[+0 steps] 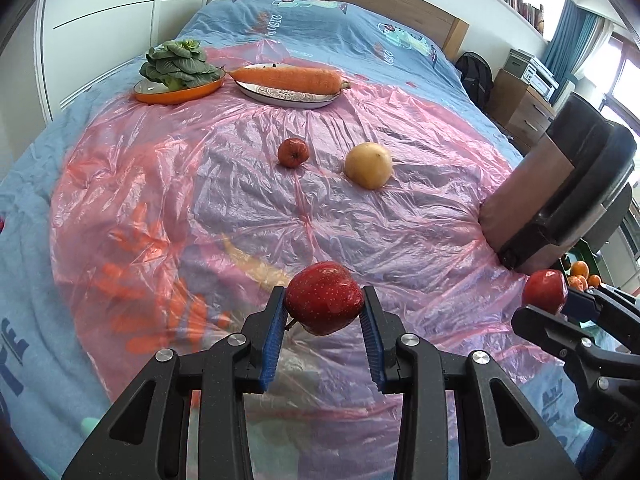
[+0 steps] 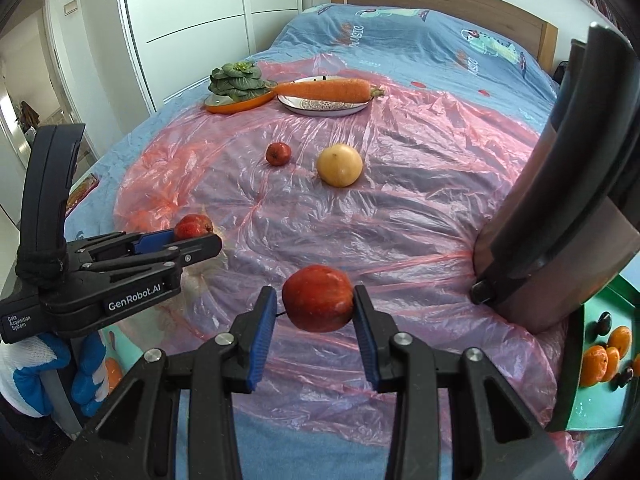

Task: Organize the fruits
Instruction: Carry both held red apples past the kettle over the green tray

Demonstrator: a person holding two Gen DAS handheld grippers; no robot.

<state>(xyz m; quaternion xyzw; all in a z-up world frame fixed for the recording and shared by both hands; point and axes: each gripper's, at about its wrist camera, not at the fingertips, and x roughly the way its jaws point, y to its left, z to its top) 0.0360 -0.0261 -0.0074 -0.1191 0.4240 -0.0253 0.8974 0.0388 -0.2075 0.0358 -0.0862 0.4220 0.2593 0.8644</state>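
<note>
Left wrist view: left gripper (image 1: pixel 324 310) clenched on a speckled red apple (image 1: pixel 325 303), blue pads (image 1: pixel 273 340) pressing both sides, fruit held clear above the pink plastic sheet (image 1: pixel 240 208) over the bed. Stem pointing lower left toward the left pad, so stem axis lying roughly sideways between the jaws. Farther up the sheet, a small red apple (image 1: pixel 293 153) with its stem end turned toward the camera, and just to its right, apart, a yellow pear (image 1: pixel 369 165). At the far edge, greens (image 1: pixel 176 65) on an orange plate (image 1: pixel 176 93), touching a patterned plate (image 1: pixel 288 96) bearing a carrot (image 1: pixel 286 79), long axis left to right, tip leftward. At right, right gripper (image 1: pixel 560 300) grasping a second red apple (image 1: pixel 545 291).

Right wrist view: right gripper (image 2: pixel 316 308) clamped on that second red apple (image 2: pixel 318 298), stem poking left toward the left pad, axis again sideways. At left, left gripper (image 2: pixel 200 238) gripping the speckled apple (image 2: pixel 193 227), held in a gloved hand (image 2: pixel 86 372). Small apple (image 2: pixel 278 153), pear (image 2: pixel 340 165), carrot (image 2: pixel 326 90) and greens (image 2: pixel 237 79) beyond. At lower right, a green tray (image 2: pixel 592 412) holding oranges (image 2: pixel 600 362).
</note>
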